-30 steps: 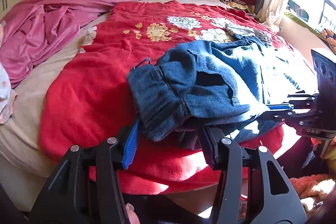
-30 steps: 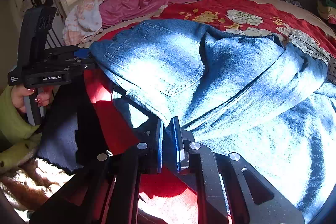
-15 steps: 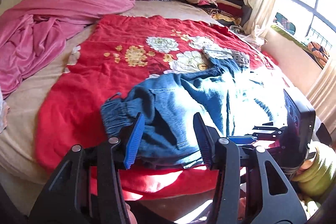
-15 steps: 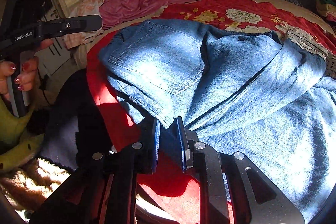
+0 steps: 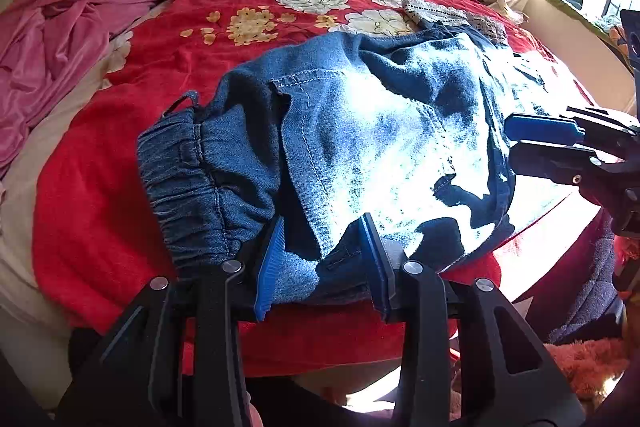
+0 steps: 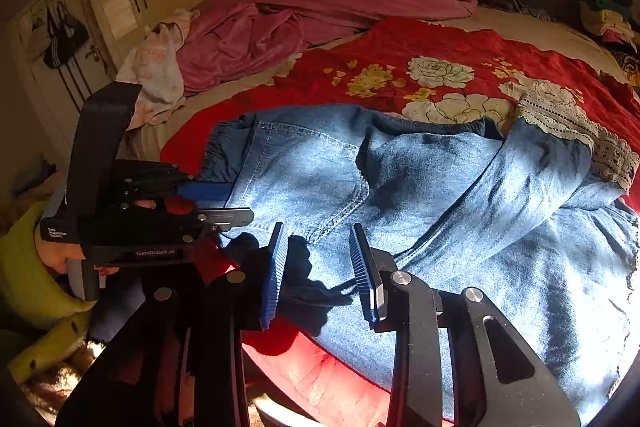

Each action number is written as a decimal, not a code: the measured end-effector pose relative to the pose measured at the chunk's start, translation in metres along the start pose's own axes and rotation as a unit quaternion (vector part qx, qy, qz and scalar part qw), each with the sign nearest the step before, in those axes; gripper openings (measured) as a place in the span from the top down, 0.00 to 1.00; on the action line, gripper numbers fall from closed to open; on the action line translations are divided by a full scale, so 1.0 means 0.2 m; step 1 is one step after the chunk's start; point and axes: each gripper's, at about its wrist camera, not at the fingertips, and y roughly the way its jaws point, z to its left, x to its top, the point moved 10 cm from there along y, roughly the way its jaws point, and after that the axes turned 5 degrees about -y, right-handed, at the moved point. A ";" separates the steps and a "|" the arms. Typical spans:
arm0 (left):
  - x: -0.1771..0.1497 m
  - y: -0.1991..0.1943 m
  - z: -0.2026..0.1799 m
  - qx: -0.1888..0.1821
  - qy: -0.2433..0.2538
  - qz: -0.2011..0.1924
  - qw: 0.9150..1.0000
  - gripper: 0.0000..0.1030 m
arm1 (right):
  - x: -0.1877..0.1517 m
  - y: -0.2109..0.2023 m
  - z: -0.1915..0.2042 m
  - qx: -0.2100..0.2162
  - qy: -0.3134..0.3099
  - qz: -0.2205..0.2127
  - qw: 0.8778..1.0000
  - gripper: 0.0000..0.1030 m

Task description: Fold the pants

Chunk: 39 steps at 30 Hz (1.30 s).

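The jeans [image 5: 360, 131] lie bunched on the red floral blanket [image 5: 120, 187] at the near edge of the bed — elastic waistband [image 5: 188, 183] toward the left gripper's side, lace-trimmed leg ends [image 6: 576, 131] trailing off to the far right. So the long axis runs across both views, waist left, hems right. Left gripper [image 5: 322, 263] is the nearer one to the waist: jaws closing, partly open, denim between them, pads not yet pressing. Right gripper [image 6: 320, 271] hovers over the mid-fold — jaws opening, cloth beneath, nothing gripped.
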 end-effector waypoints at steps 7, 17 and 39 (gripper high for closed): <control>-0.01 0.02 0.00 -0.004 -0.008 -0.007 1.000 0.70 | -0.15 0.16 -0.08 -0.023 0.035 0.054 0.998 0.64; 0.11 -0.26 -0.06 -0.033 -0.014 -0.076 0.996 0.68 | -0.04 -0.29 -0.36 -0.064 0.118 -0.055 0.989 0.49; 0.28 0.20 -0.76 -0.200 -0.003 0.023 0.979 0.69 | 0.36 -0.09 -0.95 -0.161 0.105 0.006 0.981 0.35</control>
